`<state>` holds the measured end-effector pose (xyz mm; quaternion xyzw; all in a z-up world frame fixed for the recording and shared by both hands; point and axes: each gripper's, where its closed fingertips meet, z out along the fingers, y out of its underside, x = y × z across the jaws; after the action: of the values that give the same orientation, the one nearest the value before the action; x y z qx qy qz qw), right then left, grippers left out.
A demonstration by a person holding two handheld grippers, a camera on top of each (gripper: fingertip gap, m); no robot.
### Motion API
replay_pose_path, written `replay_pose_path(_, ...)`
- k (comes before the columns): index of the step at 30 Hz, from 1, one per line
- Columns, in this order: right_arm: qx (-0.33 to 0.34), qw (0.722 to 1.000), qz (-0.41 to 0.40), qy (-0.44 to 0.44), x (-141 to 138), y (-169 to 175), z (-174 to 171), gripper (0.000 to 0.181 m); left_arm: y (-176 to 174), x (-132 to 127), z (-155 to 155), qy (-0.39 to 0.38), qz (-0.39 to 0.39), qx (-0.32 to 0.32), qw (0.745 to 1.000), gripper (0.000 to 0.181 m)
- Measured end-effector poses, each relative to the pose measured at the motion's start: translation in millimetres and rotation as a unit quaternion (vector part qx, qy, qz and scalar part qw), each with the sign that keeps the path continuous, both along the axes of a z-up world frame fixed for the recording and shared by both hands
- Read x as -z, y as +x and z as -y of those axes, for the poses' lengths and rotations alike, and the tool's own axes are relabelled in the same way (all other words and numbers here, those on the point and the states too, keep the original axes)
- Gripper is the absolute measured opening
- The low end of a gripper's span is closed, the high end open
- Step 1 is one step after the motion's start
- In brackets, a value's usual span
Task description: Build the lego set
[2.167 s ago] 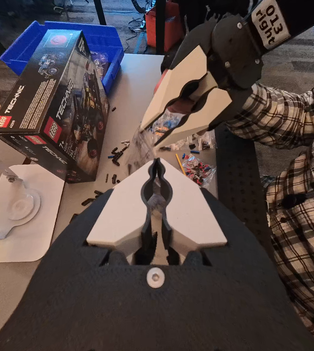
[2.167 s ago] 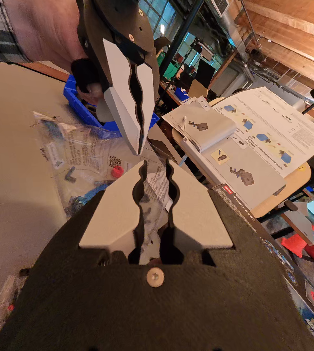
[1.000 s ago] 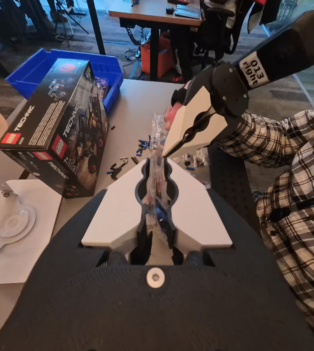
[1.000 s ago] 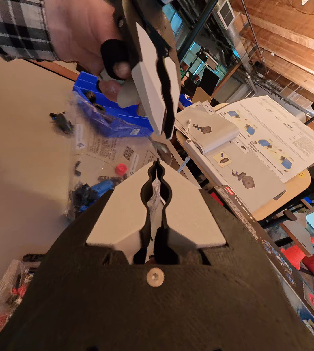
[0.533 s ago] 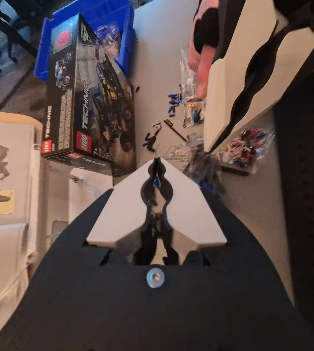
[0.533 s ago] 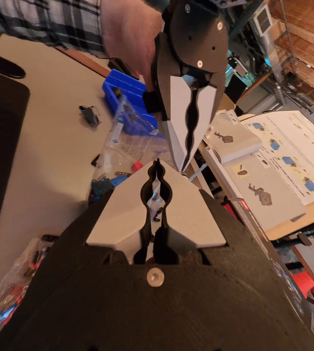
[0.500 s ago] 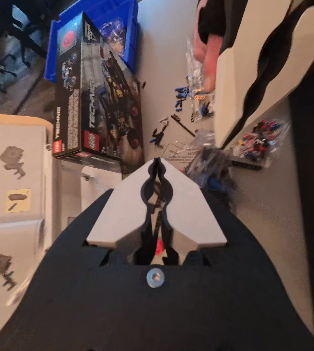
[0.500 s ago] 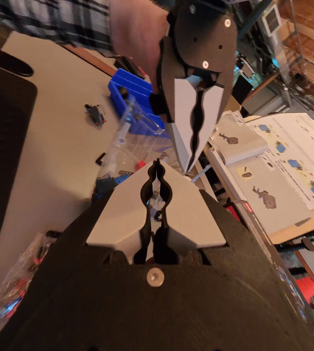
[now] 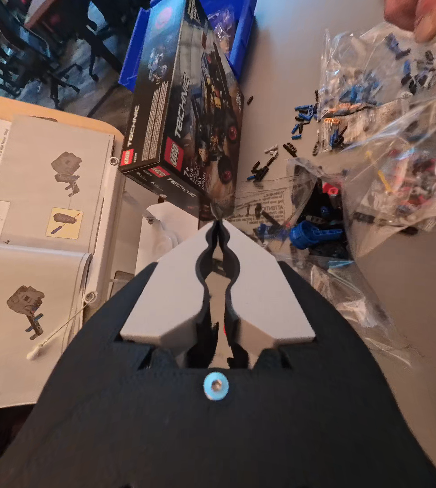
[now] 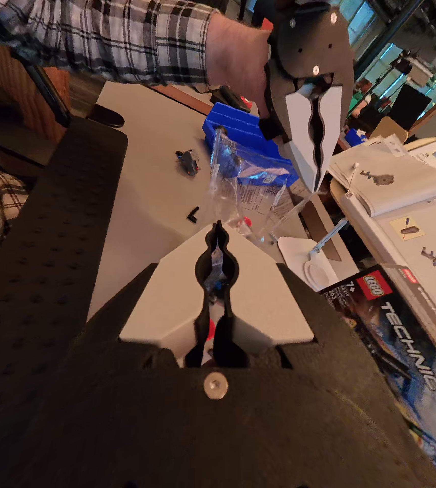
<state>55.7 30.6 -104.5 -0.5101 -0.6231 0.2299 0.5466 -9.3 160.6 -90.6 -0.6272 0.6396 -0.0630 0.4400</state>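
Item: clear parts bag (image 10: 240, 200), stretched between your two grippers. Your left gripper (image 9: 217, 222) is clamped on one corner; your right gripper (image 10: 218, 224) pinches the opposite edge, loose bricks sagging between. Just left of your left gripper: set box (image 9: 185, 116). Further left: open instruction booklet (image 9: 40, 211).

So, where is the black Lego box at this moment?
In the left wrist view, the black cardboard Lego box lies on the grey table, left of the scattered small pieces, between the blue plastic bin behind and the open instruction booklet.
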Motion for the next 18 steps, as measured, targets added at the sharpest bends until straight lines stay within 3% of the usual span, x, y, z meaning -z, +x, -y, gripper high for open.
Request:
replay_pose_path(2, 0.021, 0.999, -0.015, -0.022, 1.9, 5.1, -6.9, 0.008, 4.6, -7.7, 5.3, -0.002, 0.029, 0.01, 1.0, 0.0)
replay_pose_path(4, 0.056, 0.996, -0.049, -0.057, -2.4, 17.4, -17.5, 0.052, 10.2, -22.1, 11.9, 0.008, 0.055, 0.024, 0.998, 0.0)
replay_pose_path(9, 0.115, 0.973, -0.074, -0.187, 30.0, 43.1, -49.3, 0.063, 27.3, -59.6, 24.4, 0.045, 0.076, 0.058, 0.994, 0.0)
replay_pose_path(13, 0.143, 0.95, -0.066, -0.271, 66.5, 32.9, -75.5, 0.077, 43.1, -99.1, 36.6, 0.054, 0.114, 0.091, 0.988, 0.0)
replay_pose_path(18, 0.064, 0.899, -0.181, -0.393, 61.3, -2.7, -91.0, 0.101, 63.8, -150.5, 61.7, 0.055, 0.179, 0.141, 0.972, 0.0)
